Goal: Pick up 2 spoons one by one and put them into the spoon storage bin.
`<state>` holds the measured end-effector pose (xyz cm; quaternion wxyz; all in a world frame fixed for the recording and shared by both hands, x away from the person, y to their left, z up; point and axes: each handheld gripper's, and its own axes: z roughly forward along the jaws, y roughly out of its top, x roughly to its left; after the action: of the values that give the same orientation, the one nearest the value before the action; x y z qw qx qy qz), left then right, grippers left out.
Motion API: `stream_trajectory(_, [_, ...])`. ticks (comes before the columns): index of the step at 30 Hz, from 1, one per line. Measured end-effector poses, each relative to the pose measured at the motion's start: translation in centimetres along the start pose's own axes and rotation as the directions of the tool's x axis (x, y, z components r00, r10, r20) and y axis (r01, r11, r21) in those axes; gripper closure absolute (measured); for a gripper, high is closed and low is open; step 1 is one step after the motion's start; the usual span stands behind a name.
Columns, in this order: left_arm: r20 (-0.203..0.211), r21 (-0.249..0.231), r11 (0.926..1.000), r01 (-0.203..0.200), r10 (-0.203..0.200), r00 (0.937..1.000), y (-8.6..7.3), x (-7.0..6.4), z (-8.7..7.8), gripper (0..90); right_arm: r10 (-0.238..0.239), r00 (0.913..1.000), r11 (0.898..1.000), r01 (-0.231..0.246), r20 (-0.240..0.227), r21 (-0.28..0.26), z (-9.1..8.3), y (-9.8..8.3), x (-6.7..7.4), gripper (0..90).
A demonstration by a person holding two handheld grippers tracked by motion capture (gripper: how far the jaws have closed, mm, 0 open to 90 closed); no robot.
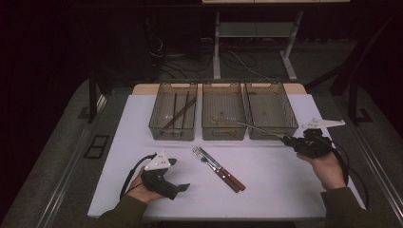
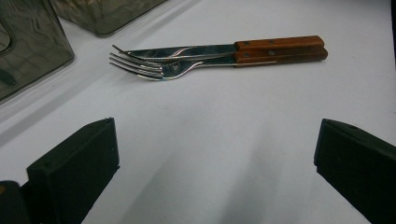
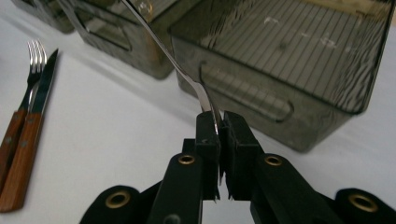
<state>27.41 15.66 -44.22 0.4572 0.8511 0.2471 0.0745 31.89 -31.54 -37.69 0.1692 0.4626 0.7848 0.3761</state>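
The metal utensil, thin and shiny, maybe a spoon, is being held by its handle end in the right gripper, jaws pinched tight on it. In the high view the utensil is sticking out from the right gripper toward the left and slightly away, long axis running over the front walls of the right bin and the middle bin, tip hanging above the middle one. Cannot tell for sure what the far end is; it is running out of the top of the right gripper view.

Judging from that, the drop is probably turning on which bin the tip is over: the middle bin already has some small pale items in it, the right bin looks bare, the left bin is holding dark chopstick-like sticks. The front rim of the bins is the thing in the way, so the utensil is needing to clear it.

The left gripper is resting low on the white table, jaws spread wide, nothing between them. It is pointing at the fork and knife with wooden handles lying side by side, touching, mid-table; the left hand is nearer to these than the right.
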Motion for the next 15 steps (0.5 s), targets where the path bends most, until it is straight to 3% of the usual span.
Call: stream_trajectory(15, [0.005, -0.001, 1.0, -0.001, 0.001, 1.0, 0.0, 0.0, 0.0, 0.0, -0.003, 0.9995, 1.0, 0.003, 0.031, -0.002, 4.5, 4.7, 1.8, 84.8])
